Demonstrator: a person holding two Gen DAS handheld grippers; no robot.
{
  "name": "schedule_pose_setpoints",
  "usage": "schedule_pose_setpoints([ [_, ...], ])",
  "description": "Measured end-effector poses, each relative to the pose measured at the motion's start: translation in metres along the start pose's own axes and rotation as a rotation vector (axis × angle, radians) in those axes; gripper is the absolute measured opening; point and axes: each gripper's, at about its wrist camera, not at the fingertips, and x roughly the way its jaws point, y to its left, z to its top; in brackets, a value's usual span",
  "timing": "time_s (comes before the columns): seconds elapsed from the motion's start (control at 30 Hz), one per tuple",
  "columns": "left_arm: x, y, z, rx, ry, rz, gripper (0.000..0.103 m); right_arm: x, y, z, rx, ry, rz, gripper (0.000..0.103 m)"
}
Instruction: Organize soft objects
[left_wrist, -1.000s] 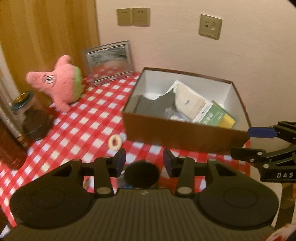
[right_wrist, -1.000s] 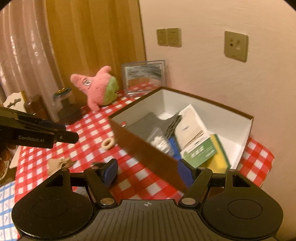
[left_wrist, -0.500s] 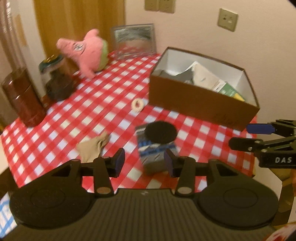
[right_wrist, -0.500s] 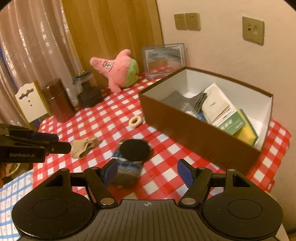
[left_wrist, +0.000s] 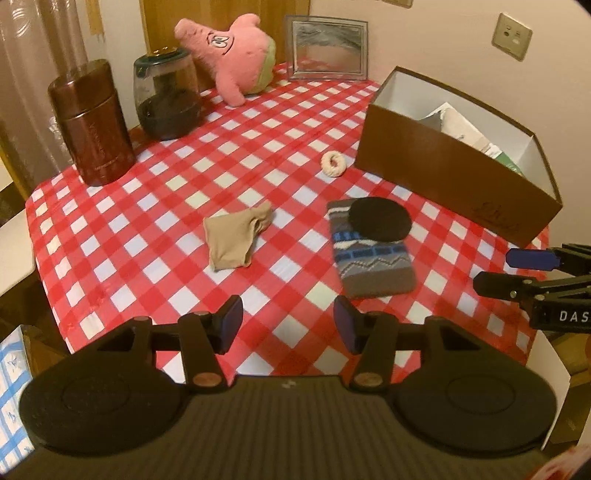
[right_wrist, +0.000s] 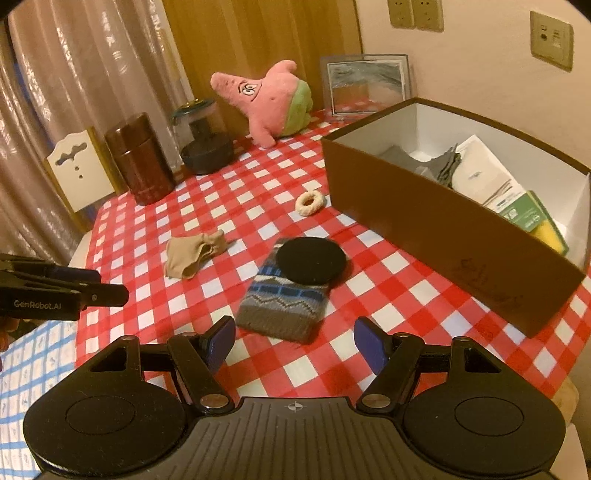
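On the red checked tablecloth (left_wrist: 155, 206) lie a patterned knit sock (left_wrist: 373, 262) (right_wrist: 284, 302) with a black round pad (left_wrist: 380, 219) (right_wrist: 310, 264) on its far end, a beige sock (left_wrist: 236, 238) (right_wrist: 192, 253) and a cream hair tie (left_wrist: 333, 163) (right_wrist: 309, 203). A pink star plush (left_wrist: 236, 51) (right_wrist: 271, 99) leans at the back. The brown box (left_wrist: 454, 173) (right_wrist: 436, 229) on the right holds grey cloth and packets. My left gripper (left_wrist: 287, 325) hovers near the table's front edge, jaws opening, nothing between them. My right gripper (right_wrist: 293, 345) is open and empty, just short of the knit sock.
A brown canister (left_wrist: 92, 122) (right_wrist: 140, 158) and a dark glass jar (left_wrist: 168, 96) (right_wrist: 205, 140) stand at the back left. A framed picture (left_wrist: 327, 48) (right_wrist: 367, 85) leans on the wall. A blue-checked cloth (right_wrist: 33, 373) lies left of the table.
Both grippers drew back from the box and sank, bringing the whole table into view. The left jaws spread wider. The knit sock with the black pad now lies on the cloth.
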Motion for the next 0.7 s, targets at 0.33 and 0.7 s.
schedule_pose_setpoints([
  [0.33,0.023,0.013,0.006,-0.026,0.013,-0.006,0.052,0.03,0.002,0.005,-0.055,0.02,-0.026,0.071],
  [0.7,0.058,0.026,0.024,-0.034,0.028,-0.014,0.052,0.071,-0.013,0.025,-0.043,0.047,-0.05,0.071],
])
